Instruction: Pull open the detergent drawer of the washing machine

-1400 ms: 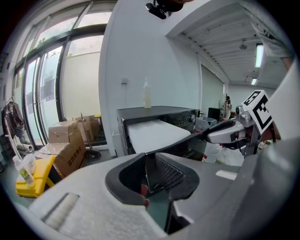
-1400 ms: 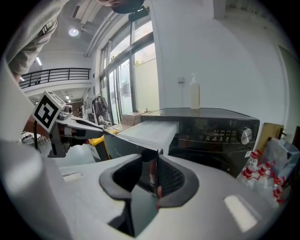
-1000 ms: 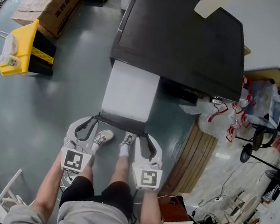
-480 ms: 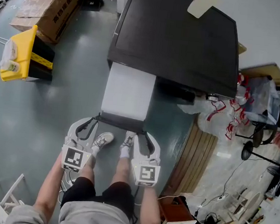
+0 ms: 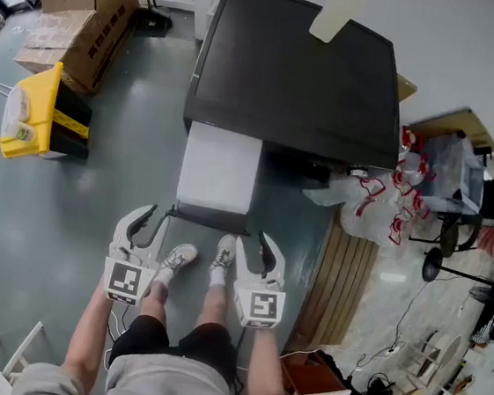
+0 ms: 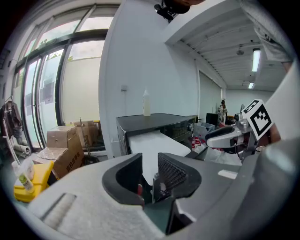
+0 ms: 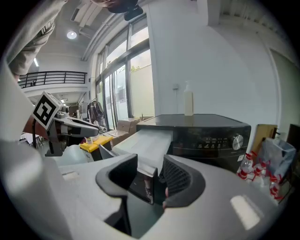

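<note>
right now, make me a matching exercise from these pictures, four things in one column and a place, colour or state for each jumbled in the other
Things:
1. detergent drawer
2. bottle
3. bin
4. cardboard boxes

Place, colour or state:
A. brown, at the head view's upper left
B. pulled out of the machine's front, toward the person
C. yellow, on the floor left of the drawer
D. standing on the washing machine, on its black top

Pairs: 1-B, 2-D, 3-C, 4-A
</note>
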`<state>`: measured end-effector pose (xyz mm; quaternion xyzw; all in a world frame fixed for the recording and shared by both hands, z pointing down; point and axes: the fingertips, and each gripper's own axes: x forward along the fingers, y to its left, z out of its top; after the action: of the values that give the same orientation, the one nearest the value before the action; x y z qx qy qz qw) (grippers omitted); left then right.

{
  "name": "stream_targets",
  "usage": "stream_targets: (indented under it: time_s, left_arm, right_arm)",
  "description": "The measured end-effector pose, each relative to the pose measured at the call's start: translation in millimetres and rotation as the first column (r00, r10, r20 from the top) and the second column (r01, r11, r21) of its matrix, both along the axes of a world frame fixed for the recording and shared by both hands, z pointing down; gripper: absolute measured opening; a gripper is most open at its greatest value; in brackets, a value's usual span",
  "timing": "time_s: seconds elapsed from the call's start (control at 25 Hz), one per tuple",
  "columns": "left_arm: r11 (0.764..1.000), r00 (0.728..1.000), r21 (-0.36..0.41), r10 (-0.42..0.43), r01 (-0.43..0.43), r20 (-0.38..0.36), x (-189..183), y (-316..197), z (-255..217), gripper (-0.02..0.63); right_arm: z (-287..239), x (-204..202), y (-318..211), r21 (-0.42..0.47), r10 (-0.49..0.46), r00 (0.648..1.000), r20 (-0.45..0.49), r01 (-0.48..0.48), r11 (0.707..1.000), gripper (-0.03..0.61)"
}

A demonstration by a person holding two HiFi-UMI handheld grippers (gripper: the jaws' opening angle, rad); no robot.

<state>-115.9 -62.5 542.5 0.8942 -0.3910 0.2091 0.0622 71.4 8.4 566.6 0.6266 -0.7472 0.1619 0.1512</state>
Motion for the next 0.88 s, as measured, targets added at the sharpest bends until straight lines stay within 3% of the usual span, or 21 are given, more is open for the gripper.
stream_targets:
  time_s: [0.44, 0.88]
  left_arm:
    - [0.991, 0.999, 0.133, -0.001, 0.008, -0.051, 20, -26, -75, 0.100]
    - [0.974, 0.991, 0.227, 0.024, 0.006, -0.129, 36, -38, -160, 0.032]
  right_arm:
    - [-78, 14, -22, 0.131, 0.062, 0.997, -0.051, -0.055, 0.990, 0.175]
    - [-168, 20, -30, 0.262, 0.162, 0.983, -0.084, -0.135, 0.956, 0.110]
